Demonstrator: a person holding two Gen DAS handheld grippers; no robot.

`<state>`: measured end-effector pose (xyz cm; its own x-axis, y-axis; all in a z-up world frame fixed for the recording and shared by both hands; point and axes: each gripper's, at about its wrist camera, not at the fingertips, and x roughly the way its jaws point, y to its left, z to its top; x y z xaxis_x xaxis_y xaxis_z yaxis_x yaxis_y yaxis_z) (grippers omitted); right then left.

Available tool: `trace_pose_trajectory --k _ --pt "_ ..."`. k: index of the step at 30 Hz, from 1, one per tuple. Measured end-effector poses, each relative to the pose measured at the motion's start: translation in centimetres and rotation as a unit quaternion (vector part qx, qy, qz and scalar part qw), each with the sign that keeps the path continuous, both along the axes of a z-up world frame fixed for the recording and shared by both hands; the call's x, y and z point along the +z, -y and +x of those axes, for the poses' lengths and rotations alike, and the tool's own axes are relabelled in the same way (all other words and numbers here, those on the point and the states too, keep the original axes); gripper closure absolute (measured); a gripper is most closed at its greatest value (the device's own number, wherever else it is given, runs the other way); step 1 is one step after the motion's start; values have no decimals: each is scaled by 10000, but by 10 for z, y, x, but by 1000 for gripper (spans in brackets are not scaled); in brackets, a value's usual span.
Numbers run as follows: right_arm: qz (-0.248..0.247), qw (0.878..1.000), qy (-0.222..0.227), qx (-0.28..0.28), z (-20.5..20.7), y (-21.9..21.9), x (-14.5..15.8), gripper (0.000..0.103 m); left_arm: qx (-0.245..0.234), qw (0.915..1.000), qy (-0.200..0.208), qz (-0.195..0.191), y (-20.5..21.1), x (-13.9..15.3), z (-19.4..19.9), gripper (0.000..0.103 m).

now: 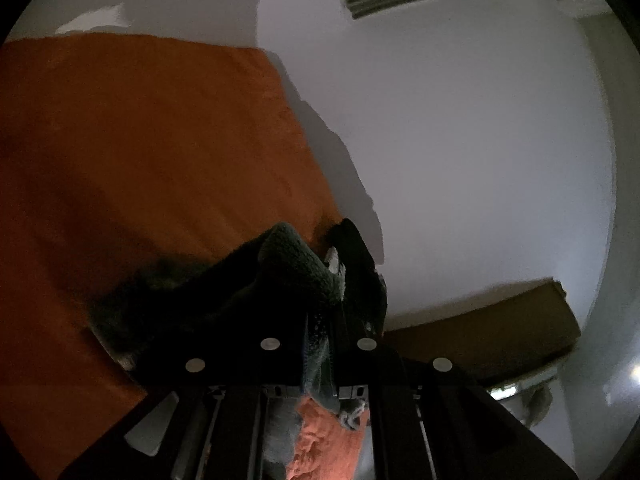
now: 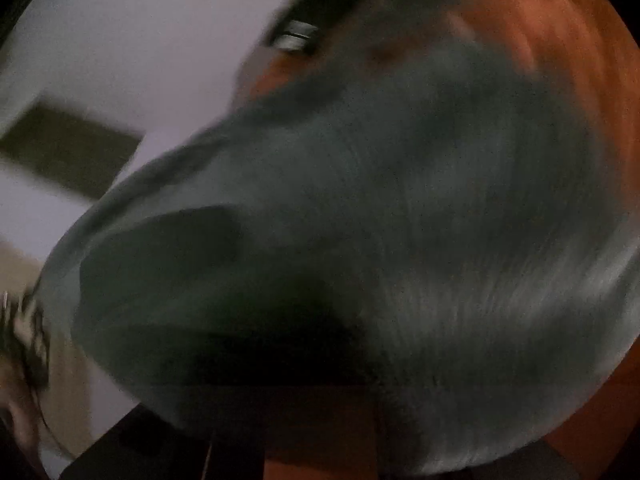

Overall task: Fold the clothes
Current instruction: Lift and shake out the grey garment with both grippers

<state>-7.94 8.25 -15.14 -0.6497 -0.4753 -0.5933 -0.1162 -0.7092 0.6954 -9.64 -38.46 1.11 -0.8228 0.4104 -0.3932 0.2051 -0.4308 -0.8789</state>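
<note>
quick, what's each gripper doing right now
Left gripper: shut on the grey cloth.
Right gripper: shut, jaws hidden by blurred grey cloth; whether it holds any cannot be told.

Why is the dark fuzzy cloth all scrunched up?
The grey-green cloth is bunched around the left tool, which is pinched shut on it, not yet folded flat on the orange blanket. Nothing looks torn.

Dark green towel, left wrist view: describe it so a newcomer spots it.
Start at the big orange cloth filling the left. At its lower right edge, the dark green towel bunches in the left hand-held gripper. It alone is dark and fuzzy.
</note>
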Motion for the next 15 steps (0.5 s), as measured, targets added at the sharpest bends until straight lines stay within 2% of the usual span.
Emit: trace_pose_trajectory --k 3,6,9,12,14,15 --pt "863 9951 -340 342 0 -34 43 97 189 9995 199 131 17 -15 1 94" --pt "1619 9846 -532 385 -3 -70 80 97 311 9983 390 295 30 -33 1 94" --pt "2490 9658 -635 352 -19 -106 113 97 460 9954 585 606 44 -53 4 94" --pt "3326 9403 -721 1 -11 -162 147 97 690 9938 651 581 55 -59 14 94" --pt "3598 9302 -671 -271 -17 -213 161 96 716 9931 719 580 62 -66 16 94" --pt "3620 9294 -628 -358 -12 -237 170 96 717 9929 753 580 66 -69 17 94"
